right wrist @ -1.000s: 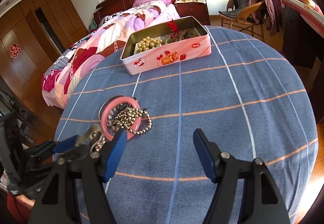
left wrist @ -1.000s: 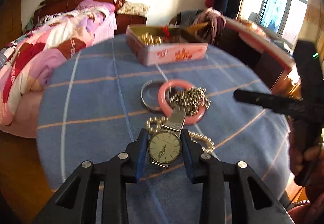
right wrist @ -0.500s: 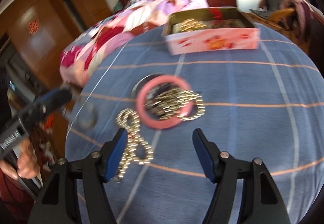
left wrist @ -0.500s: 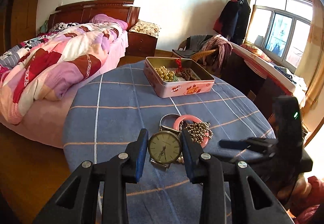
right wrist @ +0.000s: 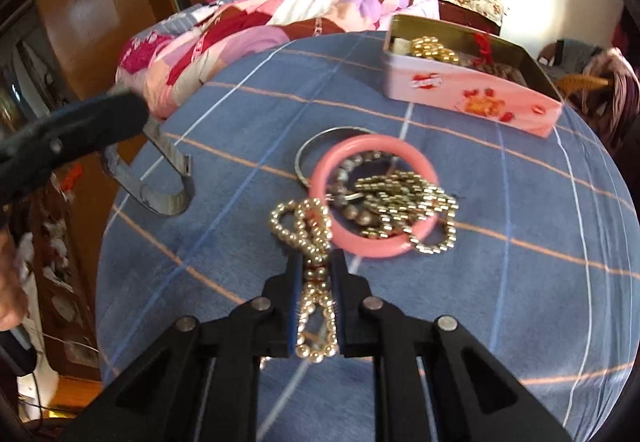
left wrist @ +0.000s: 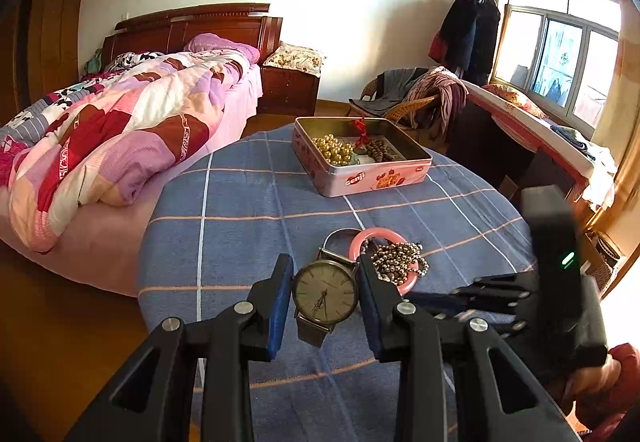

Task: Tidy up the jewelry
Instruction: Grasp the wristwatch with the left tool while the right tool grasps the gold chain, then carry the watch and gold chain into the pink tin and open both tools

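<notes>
Left wrist view, grip: we hold the round silver-cased wristwatch with a metal mesh band (left wrist: 325,295) between the blue pads of our left gripper (left wrist: 325,302), jaws narrowed onto the case, the watch lifted off the cloth.
Left wrist view, target: the pink rectangular tin box (left wrist: 360,158) sits far ahead of these fingers, lid off, with gold beads and darker beads already inside.
Left wrist view, pile: the pink plastic bangle (left wrist: 380,242) lies just beyond the fingertips, a thin silver bangle (left wrist: 336,236) half under it.
Right wrist view, grip: our right gripper (right wrist: 317,302) has just closed on the gold bead strand (right wrist: 312,242); the pads pinch it near its near loop.
Right wrist view, tangle: the far loops of that strand touch the pink bangle's rim, and a gold ball chain (right wrist: 404,198) lies across the bangle.
Right wrist view, doing it well: we judge a slow, straight lift best, watching that the beads slip free of the bangle and drag nothing.
Right wrist view, room: bare blue checked tablecloth (right wrist: 520,202) lies open to the right of the pile toward the tin.
Right wrist view, edges: the round table's edge curves close on the left, beneath the hanging watch band.
</notes>
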Motion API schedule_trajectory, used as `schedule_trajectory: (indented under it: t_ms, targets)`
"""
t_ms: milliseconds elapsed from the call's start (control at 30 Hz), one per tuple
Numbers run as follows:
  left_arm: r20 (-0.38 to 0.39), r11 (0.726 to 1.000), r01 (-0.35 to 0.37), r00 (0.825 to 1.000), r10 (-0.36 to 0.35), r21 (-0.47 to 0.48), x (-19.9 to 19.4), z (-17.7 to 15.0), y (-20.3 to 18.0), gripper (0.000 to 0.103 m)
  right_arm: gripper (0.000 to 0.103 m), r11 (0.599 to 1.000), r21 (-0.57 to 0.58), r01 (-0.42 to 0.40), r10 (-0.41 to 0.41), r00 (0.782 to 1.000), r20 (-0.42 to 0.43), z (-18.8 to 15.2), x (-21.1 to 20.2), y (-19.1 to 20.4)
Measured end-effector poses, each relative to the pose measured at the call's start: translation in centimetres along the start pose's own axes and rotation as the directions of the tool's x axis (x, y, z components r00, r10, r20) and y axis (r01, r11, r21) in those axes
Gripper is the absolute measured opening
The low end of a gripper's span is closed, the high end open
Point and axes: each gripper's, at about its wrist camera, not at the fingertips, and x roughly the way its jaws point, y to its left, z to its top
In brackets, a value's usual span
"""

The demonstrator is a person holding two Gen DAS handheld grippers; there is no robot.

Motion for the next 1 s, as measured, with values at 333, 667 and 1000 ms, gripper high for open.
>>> schedule_trajectory:
  t_ms: [333, 667, 1000]
  targets:
    - [0.001, 1.000, 0.008, 1.000, -0.008, -0.011, 0.6, 0.6, -0.5, 0.033, 0.011, 0.989, 0.134, -0.068, 0.055, 0.994, 0.098, 1.3, -4.6, -4.9]
    - [0.000, 1.000, -0.022, 1.000, 0.022, -0.020, 0.0, 0.5, 0.1, 0.033, 0.044, 0.998, -0.038, -0.052, 0.050, 0.998, -0.040, -0.5, 1.2, 0.8]
    - [0.008, 1.000, -0.012, 1.000, 0.012, -0.023, -0.2, 0.6, 0.0, 0.033, 0.016, 0.999, -0.040, 0.016, -0.018, 0.998, -0.056, -0.5, 0.9, -0.2]
